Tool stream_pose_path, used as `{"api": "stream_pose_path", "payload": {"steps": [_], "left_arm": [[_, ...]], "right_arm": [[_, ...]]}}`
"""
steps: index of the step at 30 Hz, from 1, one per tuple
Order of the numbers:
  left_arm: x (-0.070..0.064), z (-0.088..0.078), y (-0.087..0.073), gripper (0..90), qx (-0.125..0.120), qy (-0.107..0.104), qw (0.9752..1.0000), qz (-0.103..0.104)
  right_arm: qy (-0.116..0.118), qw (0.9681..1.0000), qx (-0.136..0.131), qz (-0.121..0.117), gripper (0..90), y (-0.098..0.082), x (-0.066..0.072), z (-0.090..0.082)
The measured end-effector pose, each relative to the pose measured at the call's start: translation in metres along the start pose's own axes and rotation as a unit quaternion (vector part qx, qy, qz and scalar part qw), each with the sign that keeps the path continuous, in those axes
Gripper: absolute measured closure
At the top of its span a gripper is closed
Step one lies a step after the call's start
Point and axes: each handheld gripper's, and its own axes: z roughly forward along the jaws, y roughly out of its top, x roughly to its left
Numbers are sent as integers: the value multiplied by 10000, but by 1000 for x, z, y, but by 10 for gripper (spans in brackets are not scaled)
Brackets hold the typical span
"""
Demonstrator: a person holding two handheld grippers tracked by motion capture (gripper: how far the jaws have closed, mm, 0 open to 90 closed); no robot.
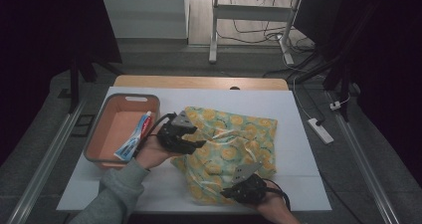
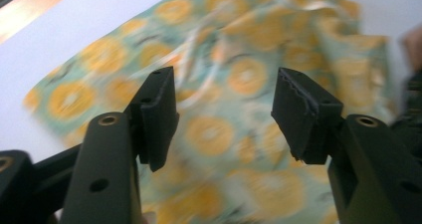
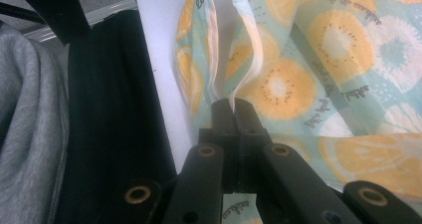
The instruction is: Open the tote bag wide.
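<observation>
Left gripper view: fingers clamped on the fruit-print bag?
No. The left gripper has its fingers standing apart with a gap between them, and the fruit-print bag lies beyond them, untouched.

right gripper (image 3: 234, 103), fingers pinching bag (image 3: 298, 84) edge

Left gripper (image 1: 191, 137) jaws spread wide, nothing between them, forearm angled in from bottom left. Right gripper (image 3: 234, 107) jaws clamped tight, hand low at bottom edge.
</observation>
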Motion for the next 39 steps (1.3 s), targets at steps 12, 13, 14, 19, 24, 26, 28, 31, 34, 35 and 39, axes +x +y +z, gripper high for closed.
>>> {"api": "stream_pose_path", "payload": {"steps": [12, 13, 14, 19, 24, 26, 28, 31, 34, 35, 39], "left_arm": [[-34, 94, 8, 403, 1578, -916, 9803, 752], [-36, 98, 6, 408, 1644, -917, 9790, 786], [-37, 101, 5, 414, 1711, -972, 9766, 862], [-42, 115, 2, 481, 2013, -876, 9692, 1117], [-43, 127, -2, 660, 2210, -793, 9640, 1248], [-43, 128, -2, 773, 2195, -715, 9642, 1303], [-42, 128, -2, 829, 2206, -805, 9633, 1302], [-38, 128, -1, 889, 2107, -626, 9679, 1217], [-25, 124, 4, 890, 1906, -460, 9759, 962], [-19, 122, 7, 890, 1852, -385, 9778, 902], [2, 120, 16, 890, 1551, -84, 9863, 563]], "right_arm": [[10, 10000, -89, 32, 896, -4, 6, -2], [9, 10000, -89, 29, 896, -4, 6, -2], [9, 10000, -93, 34, 896, -4, 6, -2], [-2, 10000, -87, 25, 895, -4, 5, -1], [-14, 9999, -113, 34, 896, -3, 6, -2], [-3, 9999, -127, 43, 896, -3, 6, -2], [9, 9999, -142, 48, 896, -3, 6, -2], [27, 9999, -148, 31, 895, -2, 7, -2], [85, 9999, -141, -26, 896, -1, 11, -1], [94, 9999, -126, -43, 896, 0, 12, -1], [126, 9998, -107, -85, 896, 0, 14, 1]]}}
